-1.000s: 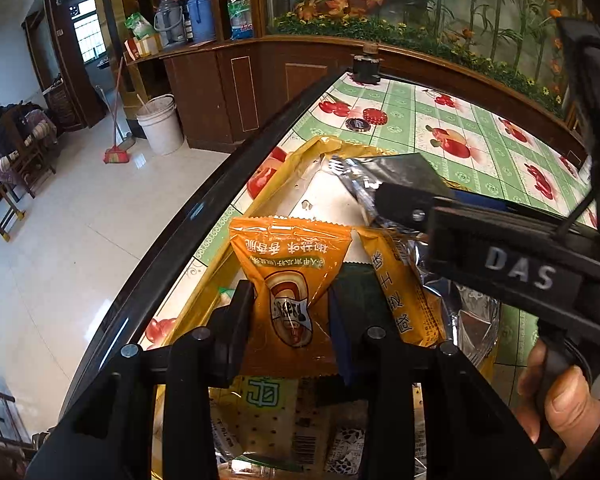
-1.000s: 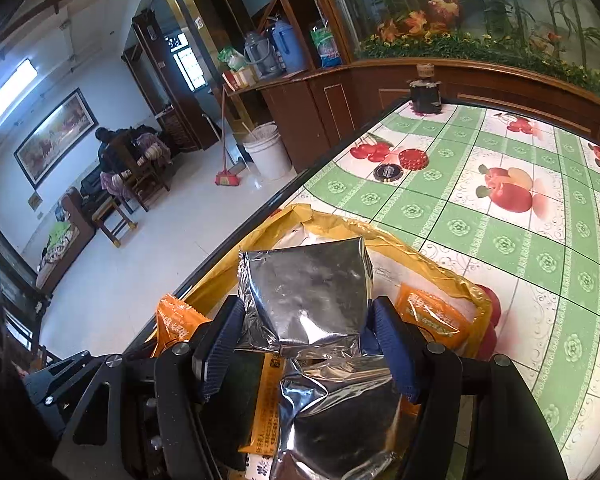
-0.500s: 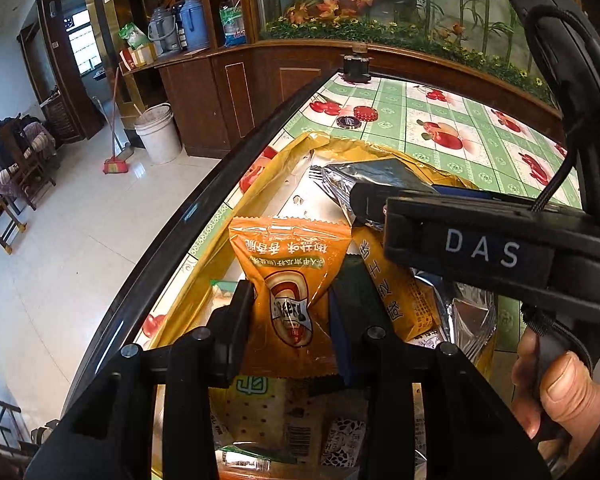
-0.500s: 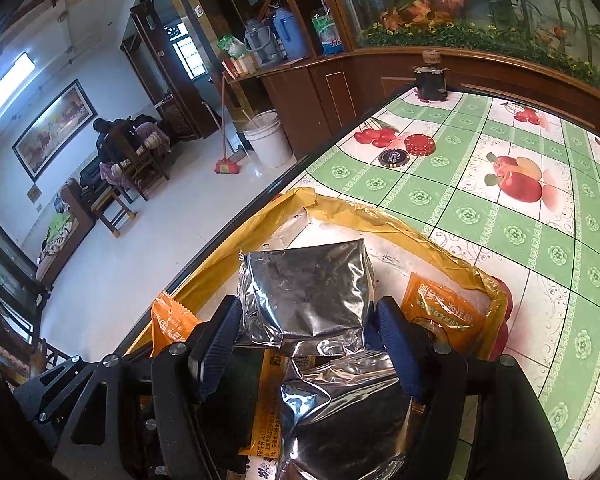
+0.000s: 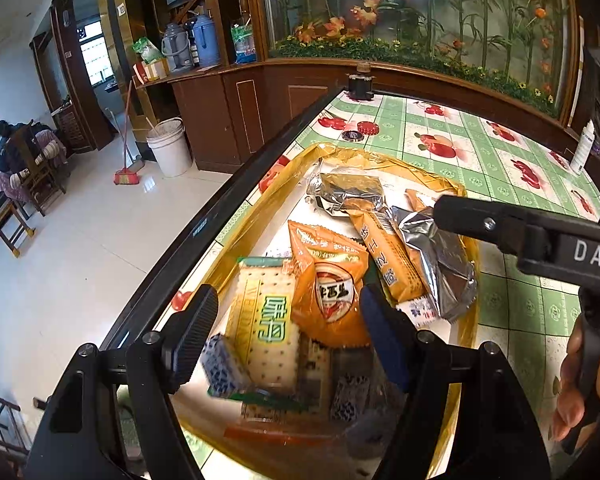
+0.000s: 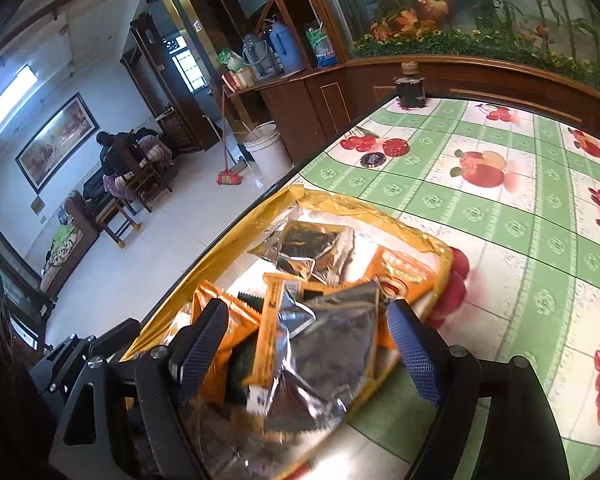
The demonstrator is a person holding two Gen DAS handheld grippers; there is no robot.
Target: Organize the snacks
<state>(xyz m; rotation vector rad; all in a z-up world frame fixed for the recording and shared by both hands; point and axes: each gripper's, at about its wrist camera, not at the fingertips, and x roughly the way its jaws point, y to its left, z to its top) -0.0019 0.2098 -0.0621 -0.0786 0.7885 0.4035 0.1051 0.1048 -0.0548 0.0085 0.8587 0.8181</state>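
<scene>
A yellow translucent bag (image 5: 380, 160) is seen lying open on the table (image 5: 512, 300), close to its dark left edge, and the snacks are gathered inside it. In the left wrist view the left tongs (image 5: 288, 312) are held low in the frame over the near end of the bag; their jaws are opening and stand spread, with an orange snack packet (image 5: 328, 280) and a pale cracker pack with green lettering (image 5: 266, 320) lying between the pads without being pressed. Further up the frame a crumpled silver foil packet (image 5: 348, 196) is seen near the far end of the bag, and a long orange bar wrapper (image 5: 388, 252) rests against a second silver foil pouch (image 5: 440, 256) to the right of centre. Along the right edge of that view part of the other tool is seen, with a hand (image 5: 580, 380) wrapped round its grip at the lower right. In the right wrist view the right tongs (image 6: 304, 344) are shown at the lower centre, jaws opening and spread wide; the silver pouch (image 6: 328, 360) lies loose between the pads, untouched by either, partly over an orange wrapper (image 6: 272, 320). Two bottle caps (image 6: 384, 152) are seen on the green patterned cloth at upper centre, well apart from the bag.
</scene>
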